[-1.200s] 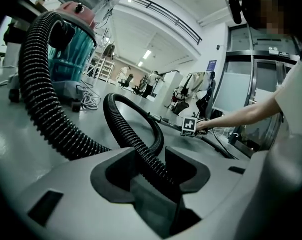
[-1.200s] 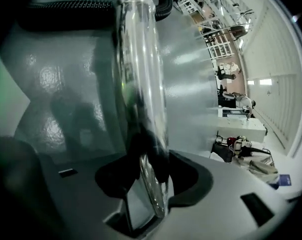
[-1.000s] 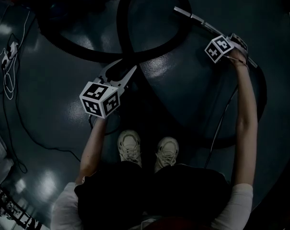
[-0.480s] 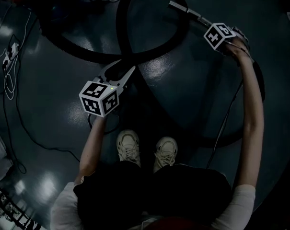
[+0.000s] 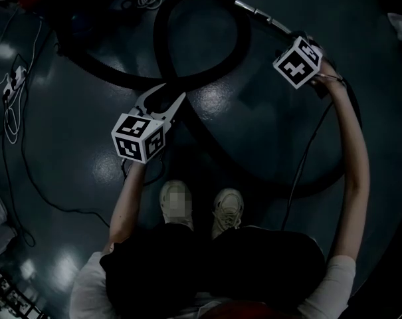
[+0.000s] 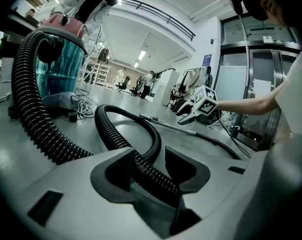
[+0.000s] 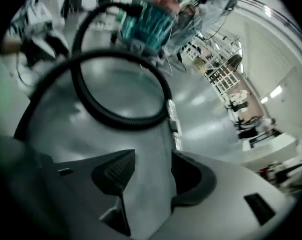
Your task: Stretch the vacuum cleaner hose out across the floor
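Glossy floor (image 5: 267, 118), left fingers (image 6: 113, 171) gripping hose (image 6: 153, 176), right fingers (image 7: 113, 171) apart near wand (image 7: 173, 121)

Motion blur is smearing the right gripper view, softening the hose (image 7: 116, 121) and the vacuum cleaner (image 7: 146, 19). In the head view, the upper left edge is cutting off that cleaner. Distant people (image 6: 148, 80) are showing too small to make out.

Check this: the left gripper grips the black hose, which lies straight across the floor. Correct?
No. The hose curls in a loop on the floor, not straight, as the head view shows. The left gripper does grip it.
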Motion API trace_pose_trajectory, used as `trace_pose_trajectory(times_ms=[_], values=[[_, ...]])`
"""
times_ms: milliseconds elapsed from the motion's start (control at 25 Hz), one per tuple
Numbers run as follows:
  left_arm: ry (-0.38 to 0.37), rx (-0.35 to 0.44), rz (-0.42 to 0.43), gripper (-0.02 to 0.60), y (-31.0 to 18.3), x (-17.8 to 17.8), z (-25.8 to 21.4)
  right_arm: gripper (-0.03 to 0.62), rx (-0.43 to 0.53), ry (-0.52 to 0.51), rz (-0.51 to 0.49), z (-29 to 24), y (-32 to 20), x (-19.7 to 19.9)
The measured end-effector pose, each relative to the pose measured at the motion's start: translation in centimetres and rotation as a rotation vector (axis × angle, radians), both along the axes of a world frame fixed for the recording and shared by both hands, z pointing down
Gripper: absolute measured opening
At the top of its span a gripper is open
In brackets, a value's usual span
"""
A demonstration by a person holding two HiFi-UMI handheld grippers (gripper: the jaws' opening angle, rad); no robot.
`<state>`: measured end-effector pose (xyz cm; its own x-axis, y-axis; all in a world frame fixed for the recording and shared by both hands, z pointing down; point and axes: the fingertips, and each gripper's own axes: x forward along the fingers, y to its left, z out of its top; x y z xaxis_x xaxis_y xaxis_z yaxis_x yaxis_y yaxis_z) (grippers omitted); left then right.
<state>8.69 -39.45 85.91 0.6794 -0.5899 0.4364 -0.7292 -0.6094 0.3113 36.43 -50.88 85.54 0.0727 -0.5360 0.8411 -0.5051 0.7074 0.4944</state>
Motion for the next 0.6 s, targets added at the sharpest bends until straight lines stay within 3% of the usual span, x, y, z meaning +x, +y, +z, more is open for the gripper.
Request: trace_pose_trajectory(times_ms=[160, 240, 320, 440, 520, 600], values=[[0.007, -0.011, 0.025, 0.193, 1.4, 0.8, -0.4, 0.239, -0.254, -0.779, -0.057, -3.0, 7.4, -11.6], [0.012, -0.024, 0.025, 0.193, 2.2, 0.8, -0.3, 0.239, -0.412, -1.002, -0.111, -4.1, 11.4, -15.4], [0.002, -0.035, 0.023, 0.193, 2.7, 0.8, 0.1, 0.239, -0.549, -1.011, -0.185, -3.2, 15.1, -17.6], [-0.017, -0.083, 0.026, 0.193, 4.2, 0.4, 1.2, 0.239, -0.675, -0.873, -0.257, 0.5, 20.0, -19.1], [-0.018, -0.124, 0.012, 0.193, 5.6, 0.0, 2.1, 0.239, -0.741, -0.821, -0.261, 2.9, 22.7, -19.4], [-0.016, -0.151, 0.000, 0.193, 6.8, -0.1, 3.0, 0.239, -0.842, -0.831, -0.231, 4.4, 25.3, -19.8]])
